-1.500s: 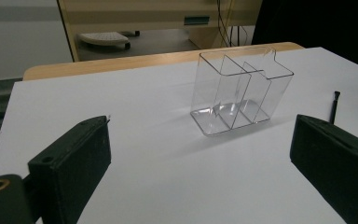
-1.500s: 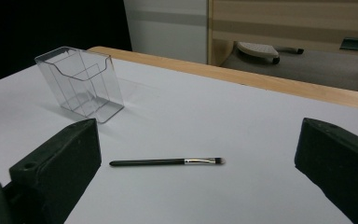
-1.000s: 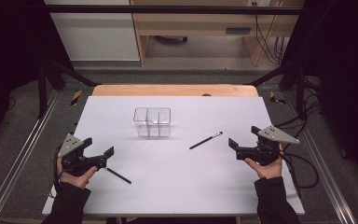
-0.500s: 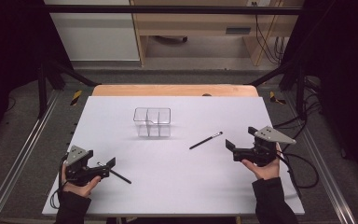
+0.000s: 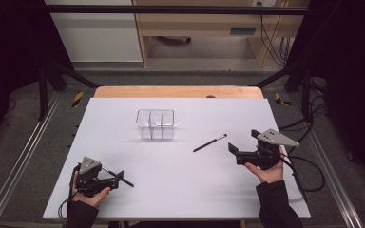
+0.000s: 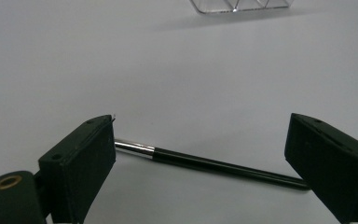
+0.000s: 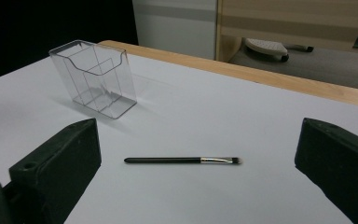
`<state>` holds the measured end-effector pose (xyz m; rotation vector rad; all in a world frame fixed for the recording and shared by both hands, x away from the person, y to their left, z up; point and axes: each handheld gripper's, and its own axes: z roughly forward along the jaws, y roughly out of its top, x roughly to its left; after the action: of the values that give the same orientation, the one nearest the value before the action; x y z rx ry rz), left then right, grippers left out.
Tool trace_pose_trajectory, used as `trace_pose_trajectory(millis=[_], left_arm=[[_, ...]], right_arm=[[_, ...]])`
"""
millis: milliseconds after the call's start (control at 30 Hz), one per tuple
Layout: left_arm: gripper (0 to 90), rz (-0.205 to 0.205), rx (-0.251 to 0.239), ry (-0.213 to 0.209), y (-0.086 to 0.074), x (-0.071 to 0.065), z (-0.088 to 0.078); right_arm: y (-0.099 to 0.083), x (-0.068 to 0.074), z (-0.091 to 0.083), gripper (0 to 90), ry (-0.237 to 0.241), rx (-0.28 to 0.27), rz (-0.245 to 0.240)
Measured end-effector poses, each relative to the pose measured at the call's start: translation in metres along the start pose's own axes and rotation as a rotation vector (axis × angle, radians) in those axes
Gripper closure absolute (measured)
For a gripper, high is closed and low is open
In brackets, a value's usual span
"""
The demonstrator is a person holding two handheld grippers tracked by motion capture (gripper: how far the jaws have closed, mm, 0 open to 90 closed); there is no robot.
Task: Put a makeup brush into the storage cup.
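A thin black makeup brush (image 6: 205, 163) with a silver ferrule lies flat on the white table (image 5: 180, 190) at the near left. My left gripper (image 6: 203, 126) is open and low over it, one jaw on each side, neither jaw touching it. In the high view the left gripper (image 5: 116, 179) sits on top of this brush (image 5: 128, 183). A second black brush (image 7: 182, 160) lies ahead of my open right gripper (image 7: 200, 128), short of its jaws. That second brush (image 5: 209, 142) is just left of the right gripper (image 5: 233, 151) in the high view.
A clear plastic organizer (image 5: 155, 124) with compartments stands upright near the table's middle, also seen as the organizer (image 7: 93, 79) in the right gripper view. A wooden strip (image 5: 176, 91) borders the far edge. Metal rails (image 5: 19, 166) run along both sides.
My left gripper has moved toward the near edge and come down over the left brush, so the brush now lies between its jaws. The right gripper has shifted slightly left.
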<state>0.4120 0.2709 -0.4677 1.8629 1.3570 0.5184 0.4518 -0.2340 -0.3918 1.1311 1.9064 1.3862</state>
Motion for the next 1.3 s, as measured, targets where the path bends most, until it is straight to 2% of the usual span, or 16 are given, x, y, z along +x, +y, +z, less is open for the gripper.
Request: trace_pose_trajectory(millis=[233, 367, 633, 733, 867, 1000, 1300], left_arm=[[8.8, -0.004, 0.058, 0.013, -0.005, -0.004, 0.012], [10.1, -0.011, 0.077, 0.038, -0.005, -0.006, 0.017], [13.2, 0.002, 0.081, 0.087, -0.005, -0.011, 0.018], [16.7, 0.019, 0.093, 0.108, -0.005, -0.014, 0.018], [20.2, 0.021, 0.097, 0.113, -0.005, -0.015, 0.018], [27.4, 0.039, 0.110, 0.124, -0.004, -0.016, 0.016], [40.5, 0.052, 0.116, 0.112, -0.003, -0.015, 0.014]], right_arm=[[0.000, 0.000, 0.000, 0.6, -0.001, 0.000, 0.001], [-0.001, 0.001, 0.001, 0.6, -0.001, 0.004, -0.001], [-0.001, 0.001, 0.002, 0.6, -0.002, 0.010, -0.005], [-0.001, 0.001, 0.002, 0.6, -0.002, 0.011, -0.005], [-0.001, 0.001, 0.003, 0.6, -0.003, 0.011, -0.004], [-0.001, 0.001, 0.002, 0.6, -0.004, 0.011, -0.004], [-0.001, 0.001, 0.003, 0.6, -0.004, 0.012, -0.004]])
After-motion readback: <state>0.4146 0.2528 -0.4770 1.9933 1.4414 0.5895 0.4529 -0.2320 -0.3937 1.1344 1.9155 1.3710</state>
